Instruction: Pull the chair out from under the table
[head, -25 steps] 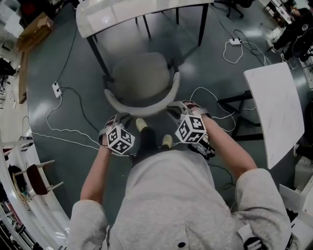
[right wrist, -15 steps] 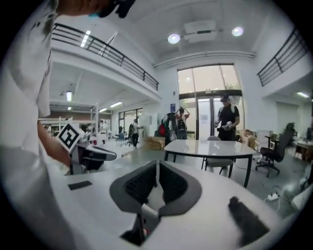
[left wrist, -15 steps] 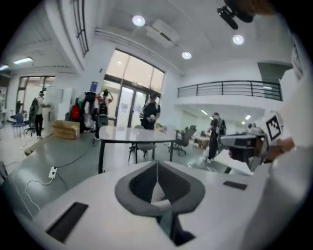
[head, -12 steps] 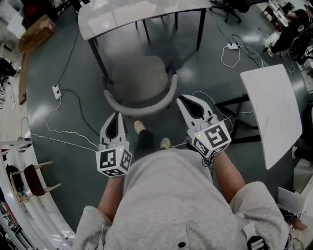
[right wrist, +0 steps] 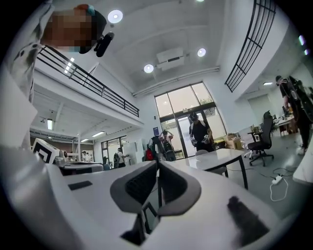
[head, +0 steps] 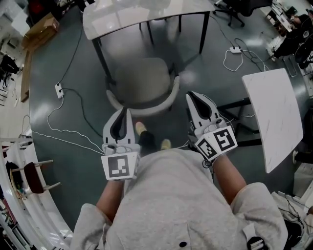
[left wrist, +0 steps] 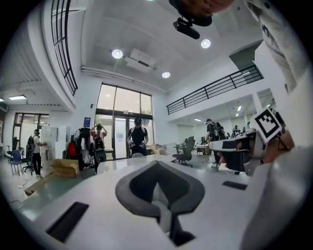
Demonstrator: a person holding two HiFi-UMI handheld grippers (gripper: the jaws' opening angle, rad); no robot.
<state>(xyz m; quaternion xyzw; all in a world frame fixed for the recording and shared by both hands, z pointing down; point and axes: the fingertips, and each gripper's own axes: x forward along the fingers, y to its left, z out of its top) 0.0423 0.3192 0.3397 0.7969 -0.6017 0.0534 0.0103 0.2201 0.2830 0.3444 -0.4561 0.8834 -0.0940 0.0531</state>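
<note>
Looking down from the head view, the grey-seated chair with a curved white backrest (head: pixel 144 85) stands partly under the white table (head: pixel 142 17). The left gripper (head: pixel 125 113) and right gripper (head: pixel 192 96) hang just short of that backrest.

In the left gripper view, the fingers (left wrist: pixel 134 188) are pressed together, empty.

In the right gripper view, the fingers (right wrist: pixel 133 188) are likewise closed on nothing.

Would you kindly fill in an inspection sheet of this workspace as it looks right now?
Surface: dark glossy floor.
Job's things: chair stands in front of the white table, seat in full view.
Clutter: cardboard box at far left; small wooden seat at the left edge.
Tongs: left tongs shut, empty; right tongs shut, empty; both off the chair.
Cables: white cable and power strip left of the chair; second strip with looped cable, upper right.
Surroundings: second white table at right; people by glass doors.
</note>
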